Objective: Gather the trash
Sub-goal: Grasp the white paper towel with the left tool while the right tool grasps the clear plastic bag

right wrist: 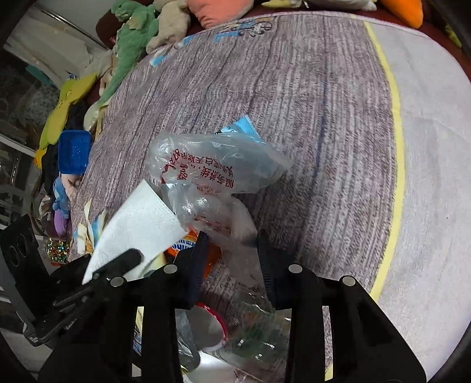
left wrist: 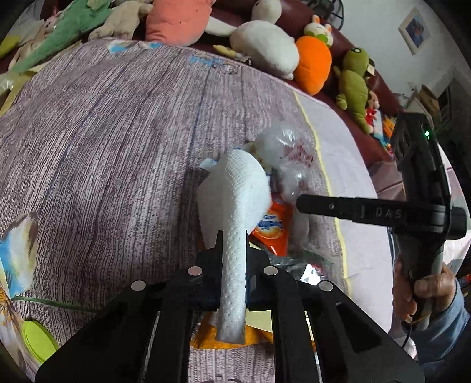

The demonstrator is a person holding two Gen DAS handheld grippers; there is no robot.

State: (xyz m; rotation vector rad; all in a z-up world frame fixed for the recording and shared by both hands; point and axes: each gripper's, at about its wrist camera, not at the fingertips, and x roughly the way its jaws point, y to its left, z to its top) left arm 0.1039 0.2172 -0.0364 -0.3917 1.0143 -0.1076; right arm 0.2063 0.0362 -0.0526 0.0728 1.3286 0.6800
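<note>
My left gripper (left wrist: 232, 250) is shut on a white paper towel (left wrist: 235, 200), held above a pile of trash on the purple patterned tablecloth (left wrist: 103, 132). The towel also shows in the right wrist view (right wrist: 138, 227). The pile holds a clear plastic bag with red print (right wrist: 212, 173), an orange snack wrapper (left wrist: 272, 227) and a blue-white wrapper (right wrist: 241, 126). My right gripper (right wrist: 232, 250) is open, its jaws on either side of the bag's lower end. In the left wrist view one right finger (left wrist: 338, 207) reaches in from the right, beside the bag (left wrist: 282, 153).
Plush toys line the far edge: a green crocodile (left wrist: 70, 23), a white seal (left wrist: 265, 47), an orange carrot (left wrist: 313, 64). A lime lid (left wrist: 38, 338) lies at lower left. A clear bottle (right wrist: 256, 336) and a red-rimmed cup (right wrist: 212, 327) sit below my right gripper. A blue tray (right wrist: 73, 153) sits at left.
</note>
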